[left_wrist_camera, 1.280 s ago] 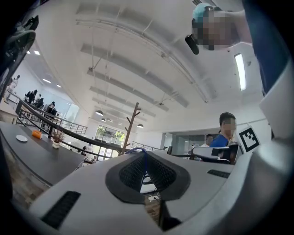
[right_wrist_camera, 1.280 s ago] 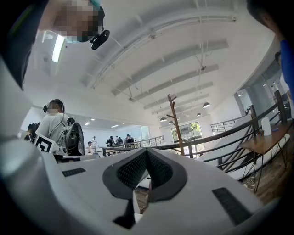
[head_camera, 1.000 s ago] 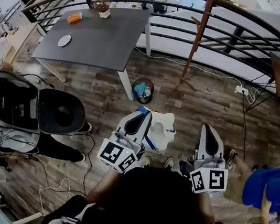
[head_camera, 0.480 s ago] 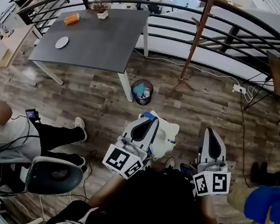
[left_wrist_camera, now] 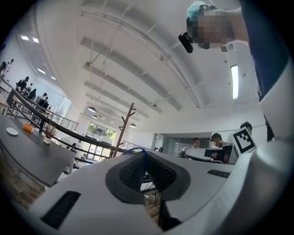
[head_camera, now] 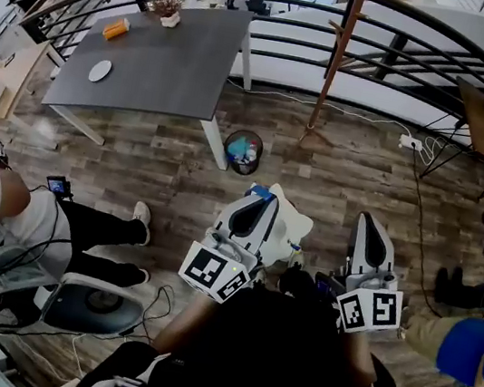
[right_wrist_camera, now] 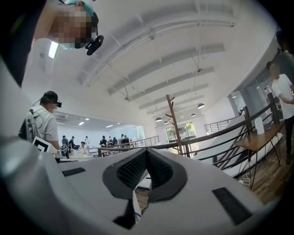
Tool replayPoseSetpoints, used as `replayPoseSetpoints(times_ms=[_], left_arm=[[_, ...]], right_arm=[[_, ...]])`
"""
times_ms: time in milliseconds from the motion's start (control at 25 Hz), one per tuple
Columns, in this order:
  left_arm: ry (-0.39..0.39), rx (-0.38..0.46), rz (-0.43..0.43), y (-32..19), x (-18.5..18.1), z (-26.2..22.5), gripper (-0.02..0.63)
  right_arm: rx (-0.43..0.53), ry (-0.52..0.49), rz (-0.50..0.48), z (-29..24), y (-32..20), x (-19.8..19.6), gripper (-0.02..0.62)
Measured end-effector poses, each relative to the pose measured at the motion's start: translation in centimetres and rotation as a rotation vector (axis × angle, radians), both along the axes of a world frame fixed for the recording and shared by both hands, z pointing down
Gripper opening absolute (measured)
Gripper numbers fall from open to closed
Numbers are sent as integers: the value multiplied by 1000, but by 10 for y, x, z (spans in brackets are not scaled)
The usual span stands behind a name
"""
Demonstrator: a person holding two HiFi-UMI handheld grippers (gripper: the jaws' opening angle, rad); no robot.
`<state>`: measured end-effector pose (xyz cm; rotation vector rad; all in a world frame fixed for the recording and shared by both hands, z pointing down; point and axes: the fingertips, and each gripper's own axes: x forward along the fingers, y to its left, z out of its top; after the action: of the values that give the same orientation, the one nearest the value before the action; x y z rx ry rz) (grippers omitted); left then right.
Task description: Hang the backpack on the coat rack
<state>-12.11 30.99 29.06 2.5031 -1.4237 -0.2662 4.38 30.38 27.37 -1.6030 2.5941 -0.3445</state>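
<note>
Backpack (head_camera: 292, 226) in left fingers (head_camera: 249, 217), hanging below

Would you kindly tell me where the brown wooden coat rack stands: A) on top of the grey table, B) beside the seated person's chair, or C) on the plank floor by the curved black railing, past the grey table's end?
C: in the head view the brown wooden coat rack rises from the plank floor right at the curved black railing, clear of the grey table.
</note>
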Motion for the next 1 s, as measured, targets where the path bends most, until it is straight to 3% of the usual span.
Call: replayPoseSetpoints(times_ms=[640, 1000], left_arm=[[-28, -47, -55, -35, 14, 20, 14], [-35, -33, -78, -72, 37, 17, 14]], right_arm=[[-2, -40, -51, 24, -51, 21, 12], [-3, -46, -84, 33, -90, 39, 12]])
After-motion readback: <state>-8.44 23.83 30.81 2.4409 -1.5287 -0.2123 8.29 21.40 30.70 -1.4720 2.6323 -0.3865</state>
